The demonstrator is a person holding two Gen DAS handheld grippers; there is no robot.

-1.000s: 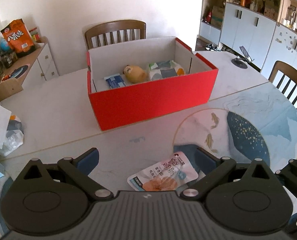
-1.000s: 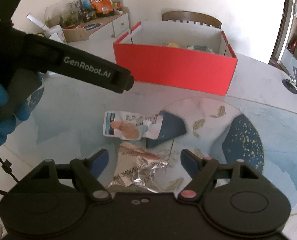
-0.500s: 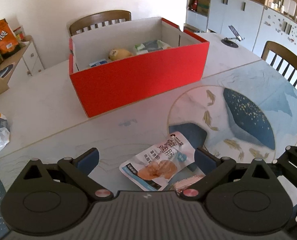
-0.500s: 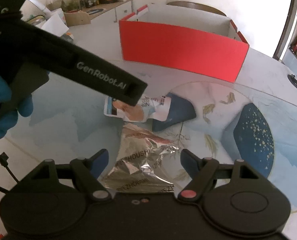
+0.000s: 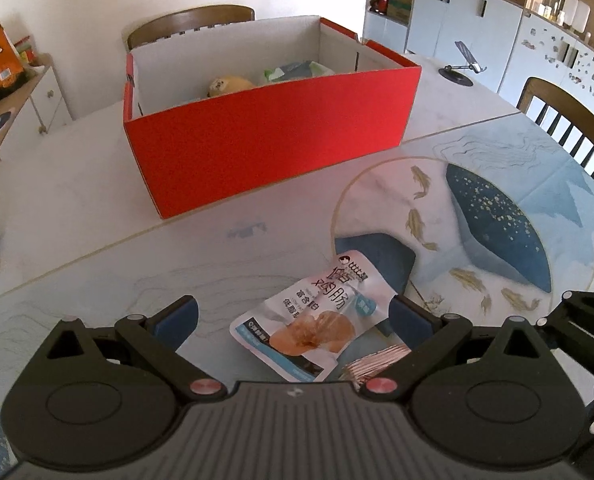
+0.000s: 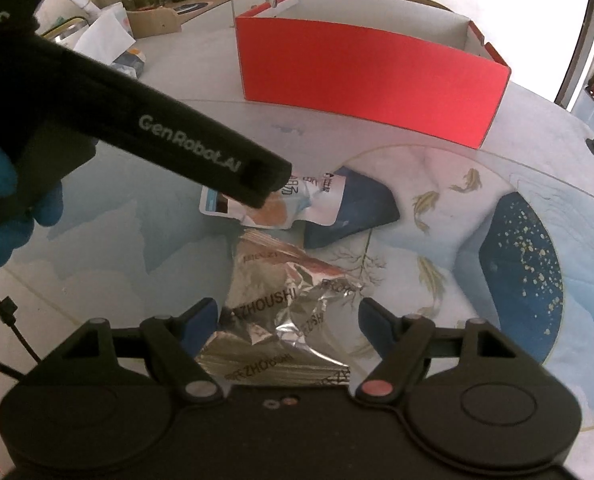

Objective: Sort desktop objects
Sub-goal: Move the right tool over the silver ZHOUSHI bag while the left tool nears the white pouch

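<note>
- Both grippers have sunk toward the table since a second ago; packets loom larger, box rim higher in view.
- Left gripper (image 5: 293, 314): I hold it pitched steeply down, jaws spread wide, gripping nothing; white packet (image 5: 313, 320) lies between the fingers, untouched as far as I can tell.
- Right gripper (image 6: 289, 318): pitched down likewise, jaws wide and closing slightly; foil packet (image 6: 281, 320) between them, not pinched.
- Red box (image 5: 273, 148): beyond both packets, well apart.
- Gloved hand (image 6: 1, 200): on left tool's handle.

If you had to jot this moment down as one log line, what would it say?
left gripper: open over white snack pouch | right gripper: closing around silver foil packet, not gripped | red box: waiting
</note>
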